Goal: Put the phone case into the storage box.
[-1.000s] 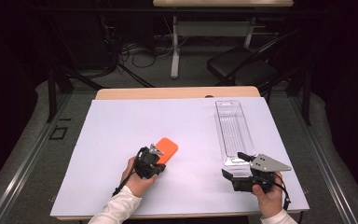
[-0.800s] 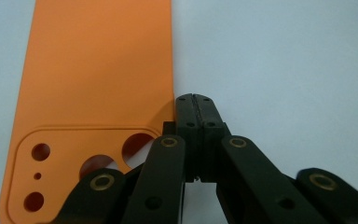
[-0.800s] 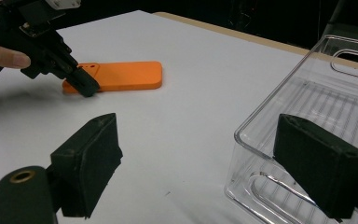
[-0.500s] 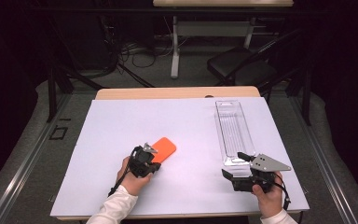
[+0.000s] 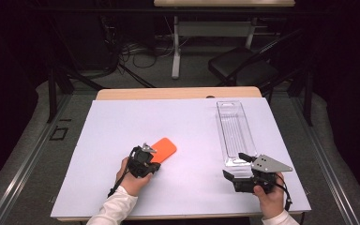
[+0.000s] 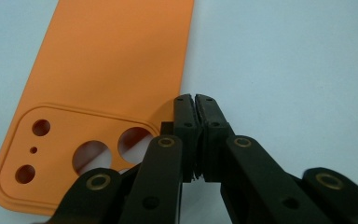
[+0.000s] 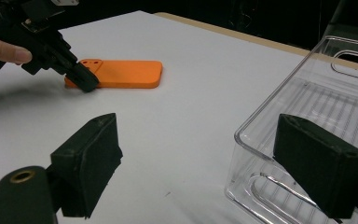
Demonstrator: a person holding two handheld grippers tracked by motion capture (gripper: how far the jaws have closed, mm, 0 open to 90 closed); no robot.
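Left gripper (image 6: 196,100) closed beside orange phone case (image 6: 107,60) edge; open sheet (image 6: 284,56) alongside.

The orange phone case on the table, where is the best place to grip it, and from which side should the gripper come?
The orange phone case lies flat, back up, so probably only its thin edges offer a hold. Grip across a long edge near the camera-hole end, coming low from the left gripper side; its shut jaws must open first.

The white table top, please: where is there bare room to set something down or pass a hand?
The far left of the white table top, beyond the orange phone case, is bare. So is the middle strip between the case and the clear tray. The near edge is crowded by the left gripper and right gripper.
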